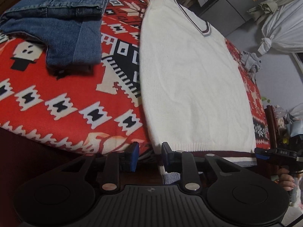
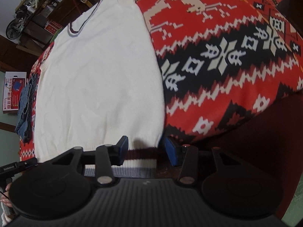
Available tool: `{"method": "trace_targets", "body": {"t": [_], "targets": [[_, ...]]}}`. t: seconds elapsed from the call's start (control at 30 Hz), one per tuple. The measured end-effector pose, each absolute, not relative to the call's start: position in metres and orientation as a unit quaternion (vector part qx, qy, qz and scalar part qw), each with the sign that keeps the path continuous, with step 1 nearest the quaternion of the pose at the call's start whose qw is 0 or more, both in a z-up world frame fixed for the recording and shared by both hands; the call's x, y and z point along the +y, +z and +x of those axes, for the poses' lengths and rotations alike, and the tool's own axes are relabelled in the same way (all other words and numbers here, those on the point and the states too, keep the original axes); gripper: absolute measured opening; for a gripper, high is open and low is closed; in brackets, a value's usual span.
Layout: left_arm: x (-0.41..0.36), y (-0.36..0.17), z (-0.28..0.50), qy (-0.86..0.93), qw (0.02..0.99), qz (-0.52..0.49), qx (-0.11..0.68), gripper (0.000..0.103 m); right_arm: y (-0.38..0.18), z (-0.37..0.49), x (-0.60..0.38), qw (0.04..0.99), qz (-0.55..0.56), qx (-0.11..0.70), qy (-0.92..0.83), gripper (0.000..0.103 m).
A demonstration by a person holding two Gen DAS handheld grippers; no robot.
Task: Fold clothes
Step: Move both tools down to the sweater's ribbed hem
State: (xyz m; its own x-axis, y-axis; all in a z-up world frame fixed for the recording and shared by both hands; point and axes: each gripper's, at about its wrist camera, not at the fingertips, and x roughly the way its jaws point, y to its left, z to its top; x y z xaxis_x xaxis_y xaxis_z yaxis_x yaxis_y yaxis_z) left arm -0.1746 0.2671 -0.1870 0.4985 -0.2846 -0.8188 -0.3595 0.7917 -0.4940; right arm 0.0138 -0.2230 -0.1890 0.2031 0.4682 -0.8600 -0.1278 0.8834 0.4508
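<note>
Blanket [image 1: 62, 113], red patterned, covers bed. White knit vest [image 1: 189, 75] lies spread flat, unfolded, hem at near edge; folding left. Jeans [image 1: 56, 19] sit folded beside it. Left gripper [image 1: 149, 157] and right gripper [image 2: 144, 152] at hem corners, jaws released. Right gripper's side reads "DAS"; box [image 2: 14, 90] text unreadable.

White knit vest [image 1: 193, 79] with dark-striped V-neck, spread flat on a red patterned blanket [image 1: 62, 102]. Folded blue jeans [image 1: 56, 19] lying apart to its left, near the far edge. Left gripper [image 1: 149, 156] at the vest's lower left corner, blue-padded fingers [image 1: 134, 157] parted, one to each side of the hem's edge, nothing clamped. Right gripper [image 1: 262, 154] at the hem's opposite corner, fingers closed; a hand [image 1: 286, 182] on its grip. Knotted white bundle [image 1: 284, 30] in the background.
</note>
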Motion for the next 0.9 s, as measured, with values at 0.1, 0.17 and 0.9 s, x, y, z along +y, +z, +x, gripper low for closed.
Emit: {"method": "trace_targets", "body": {"t": [0.1,0.17,0.9], "targets": [[0.262,-0.192,-0.177,0.008,0.798,-0.324,0.509,0.025,-0.195,0.012,-0.224,0.754,0.155,0.605,0.203,0.048],[0.258,-0.198,-0.176,-0.01,0.792,-0.335,0.51,0.025,-0.198,0.011,-0.224,0.748,0.163,0.608,0.211,0.048],[0.244,-0.199,-0.155,-0.023,0.785,-0.336,0.519,0.036,-0.215,0.015,-0.214,0.715,0.216,0.617,0.249,0.036]]}}
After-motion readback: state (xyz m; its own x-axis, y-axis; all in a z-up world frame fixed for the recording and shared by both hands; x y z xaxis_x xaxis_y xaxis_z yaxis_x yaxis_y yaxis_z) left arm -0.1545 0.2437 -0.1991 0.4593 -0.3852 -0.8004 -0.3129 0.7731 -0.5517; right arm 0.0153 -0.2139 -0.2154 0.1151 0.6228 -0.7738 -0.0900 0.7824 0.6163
